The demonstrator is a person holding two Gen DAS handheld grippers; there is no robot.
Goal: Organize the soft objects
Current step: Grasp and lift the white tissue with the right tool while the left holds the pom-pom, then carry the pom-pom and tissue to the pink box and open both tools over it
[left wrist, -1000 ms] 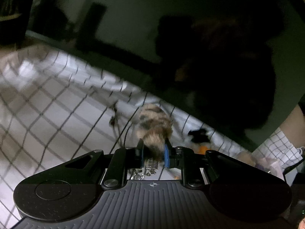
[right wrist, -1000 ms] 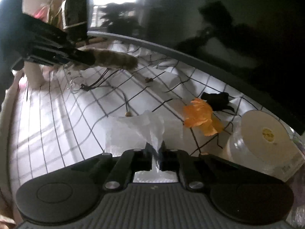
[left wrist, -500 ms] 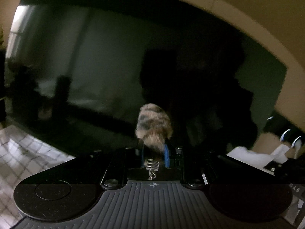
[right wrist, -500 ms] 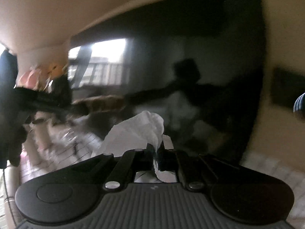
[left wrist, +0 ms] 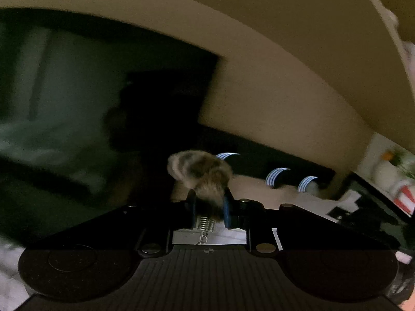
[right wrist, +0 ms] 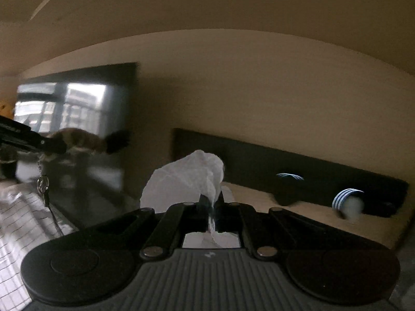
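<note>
Left wrist view: left tool (left wrist: 210,202) nearly level, clenched on furry tail (left wrist: 201,173); right tool (right wrist: 211,202) level, pinching white tissue (right wrist: 186,181).

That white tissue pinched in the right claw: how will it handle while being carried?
The tissue is probably very light and floppy: it billows crumpled above the right claw, held only by a thin pinched strip. It likely tears easily, being thin and translucent there. Slipping seems unlikely with the jaws fully shut.
</note>
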